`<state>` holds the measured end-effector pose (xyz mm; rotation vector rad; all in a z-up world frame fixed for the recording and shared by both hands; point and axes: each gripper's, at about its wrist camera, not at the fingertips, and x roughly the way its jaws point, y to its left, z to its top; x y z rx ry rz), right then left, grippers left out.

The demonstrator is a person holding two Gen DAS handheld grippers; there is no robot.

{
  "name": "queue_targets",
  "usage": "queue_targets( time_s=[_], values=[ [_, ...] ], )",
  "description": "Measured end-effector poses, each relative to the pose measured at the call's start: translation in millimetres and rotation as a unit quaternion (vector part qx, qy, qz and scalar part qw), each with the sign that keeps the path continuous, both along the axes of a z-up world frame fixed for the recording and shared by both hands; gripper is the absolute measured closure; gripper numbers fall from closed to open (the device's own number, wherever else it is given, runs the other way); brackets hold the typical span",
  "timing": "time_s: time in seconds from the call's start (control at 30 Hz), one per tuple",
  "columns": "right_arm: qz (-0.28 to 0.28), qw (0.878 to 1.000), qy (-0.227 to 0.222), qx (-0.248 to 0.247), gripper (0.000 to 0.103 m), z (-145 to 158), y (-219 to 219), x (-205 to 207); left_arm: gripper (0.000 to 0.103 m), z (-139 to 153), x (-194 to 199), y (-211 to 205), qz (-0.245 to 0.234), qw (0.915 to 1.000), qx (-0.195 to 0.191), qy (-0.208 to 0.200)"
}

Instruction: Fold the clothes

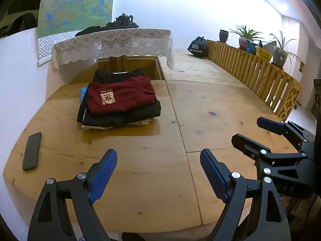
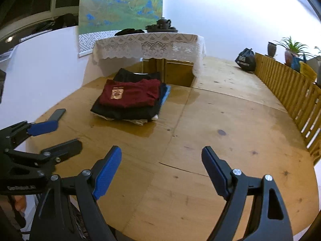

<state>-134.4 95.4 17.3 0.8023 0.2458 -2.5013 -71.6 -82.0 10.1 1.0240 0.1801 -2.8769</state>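
A stack of folded clothes sits on the wooden platform [image 1: 140, 170], with a dark red shirt [image 1: 122, 96] with a small logo on top, black garments under it and a blue edge at its side. It also shows in the right wrist view [image 2: 132, 96]. My left gripper [image 1: 158, 158] is open and empty, hovering above bare wood well in front of the stack. My right gripper [image 2: 161, 156] is open and empty too, to the right of the left one. Each gripper shows in the other's view: the right [image 1: 248, 129] and the left [image 2: 66, 133].
A black phone [image 1: 32, 150] lies on the wood at the left, also in the right wrist view [image 2: 58, 114]. A lace-covered table [image 1: 112, 44] with a tea set stands behind the stack. A wooden fence [image 1: 256, 74] with potted plants runs along the right. A dark bag [image 1: 197, 47] sits at the far right.
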Motion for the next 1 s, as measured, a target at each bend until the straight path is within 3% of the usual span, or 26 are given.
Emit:
queue_targets(
  time_s=[0.3, 0.57, 1.0],
  values=[
    [-0.025, 1.000, 0.013, 0.004, 0.021, -1.2, 28.6, 15.8, 0.017, -4.6, 27.4, 26.2, 0.006, 0.9995, -0.032, -0.003],
    [-0.045, 0.996, 0.061, 0.041, 0.021, 0.7, 33.8, 41.0, 0.017, -6.3, 49.6, 26.7, 0.022, 0.9997, -0.012, -0.002],
    [-0.044, 0.999, 0.021, 0.016, 0.021, -12.2, 51.6, 56.1, 0.017, -7.8, 74.9, 51.9, 0.004, 0.9999, -0.013, 0.000]
  ],
)
